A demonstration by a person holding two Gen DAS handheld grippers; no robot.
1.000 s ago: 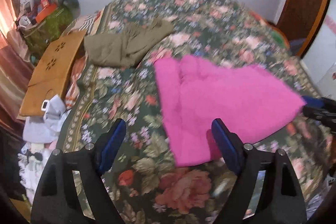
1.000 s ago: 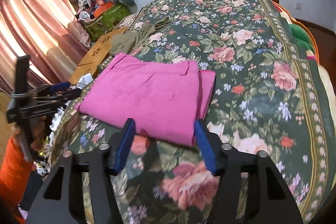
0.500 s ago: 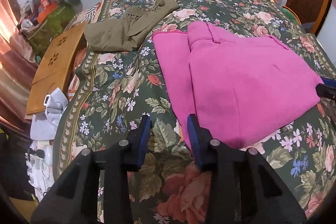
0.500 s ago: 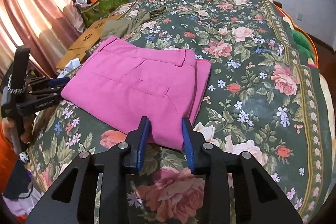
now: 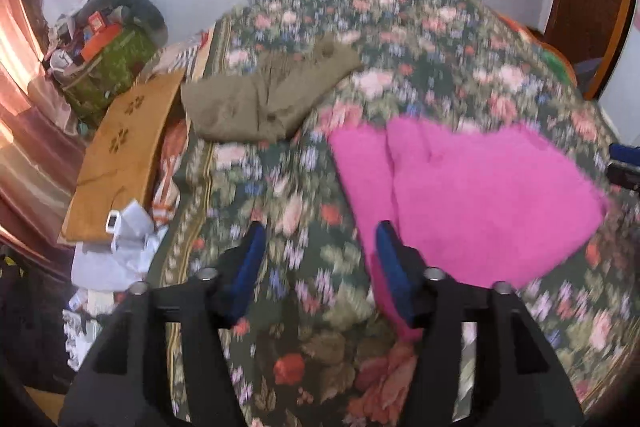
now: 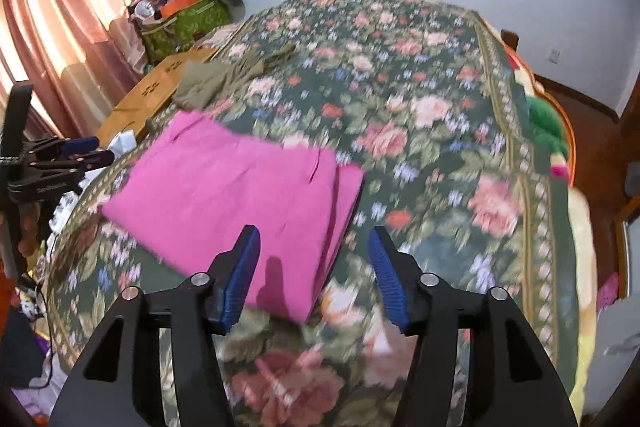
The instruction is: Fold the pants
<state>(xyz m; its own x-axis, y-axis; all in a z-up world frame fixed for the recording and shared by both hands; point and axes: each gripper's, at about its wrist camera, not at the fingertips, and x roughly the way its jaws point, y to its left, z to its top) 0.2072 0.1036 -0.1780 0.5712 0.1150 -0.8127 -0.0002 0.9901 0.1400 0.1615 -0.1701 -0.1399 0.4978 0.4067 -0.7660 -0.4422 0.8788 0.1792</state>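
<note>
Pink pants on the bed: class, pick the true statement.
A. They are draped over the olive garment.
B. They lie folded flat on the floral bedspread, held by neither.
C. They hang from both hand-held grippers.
B: the pink pants lie folded on the floral bedspread, apart from the olive garment, with nothing clamped in either gripper.

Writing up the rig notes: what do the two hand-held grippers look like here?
Both match: the left hand-held gripper and the right hand-held gripper have matte black angular frames with triangular cut-outs, silver bolt heads at the finger joints, and two ribbed blue pads. In the right wrist view the left unit shows from the side, with small white lettering on its black body, too small to read. No cables or sleeves are visible.
</note>
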